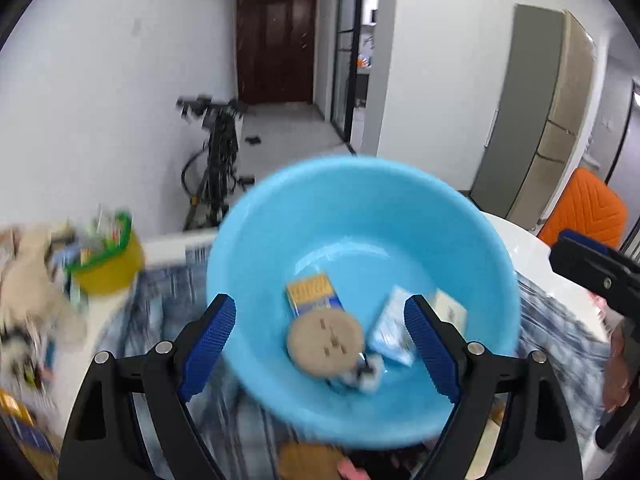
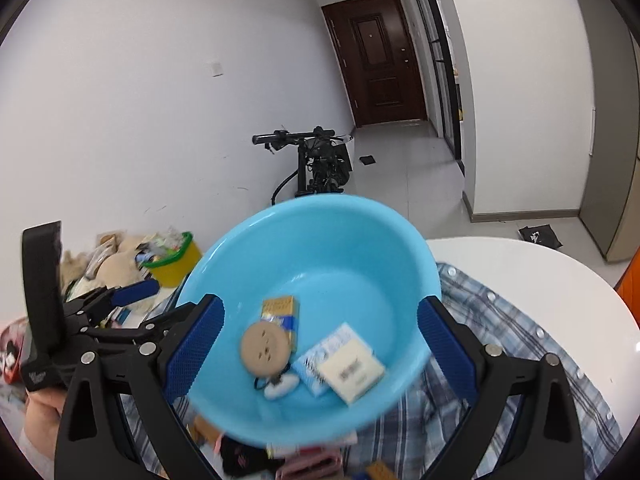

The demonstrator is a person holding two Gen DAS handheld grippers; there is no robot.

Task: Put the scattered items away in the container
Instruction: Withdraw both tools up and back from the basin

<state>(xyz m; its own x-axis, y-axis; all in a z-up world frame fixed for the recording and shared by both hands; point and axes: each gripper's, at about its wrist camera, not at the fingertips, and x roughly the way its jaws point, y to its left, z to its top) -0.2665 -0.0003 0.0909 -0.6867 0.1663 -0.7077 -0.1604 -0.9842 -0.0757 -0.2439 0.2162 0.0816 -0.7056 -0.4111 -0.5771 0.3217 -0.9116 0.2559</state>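
left claw (image 1: 320, 344): we're seeing the jaws standing wide apart; the blue basin (image 1: 360, 216) fills the space between them. Whether the pads are pressing its wall, we cannot tell.
right claw (image 2: 320, 344): we're getting the same picture here, jaws spread wide around the basin, contact unclear.
basin: we're reading it as tipped toward the cameras, just above the plaid cloth (image 2: 520, 340) on the white table (image 2: 540, 264). Held by both claws is our guess, not confirmed.
inside basin: we're counting a round tan disc (image 2: 266, 347), a yellow-and-blue packet (image 2: 280, 310), a light blue pouch (image 1: 394, 330), a pale flat box (image 2: 352, 368) and a small white-and-black thing (image 2: 280, 388), too blurred to name.
still out: we're spotting a tan disc (image 1: 308, 462) and pink bits below the rim, plus a blurred pile with a plush toy (image 2: 120, 260) by the yellow tub (image 2: 176, 262).
progress: we're judging it as partway, several items in and clutter left.
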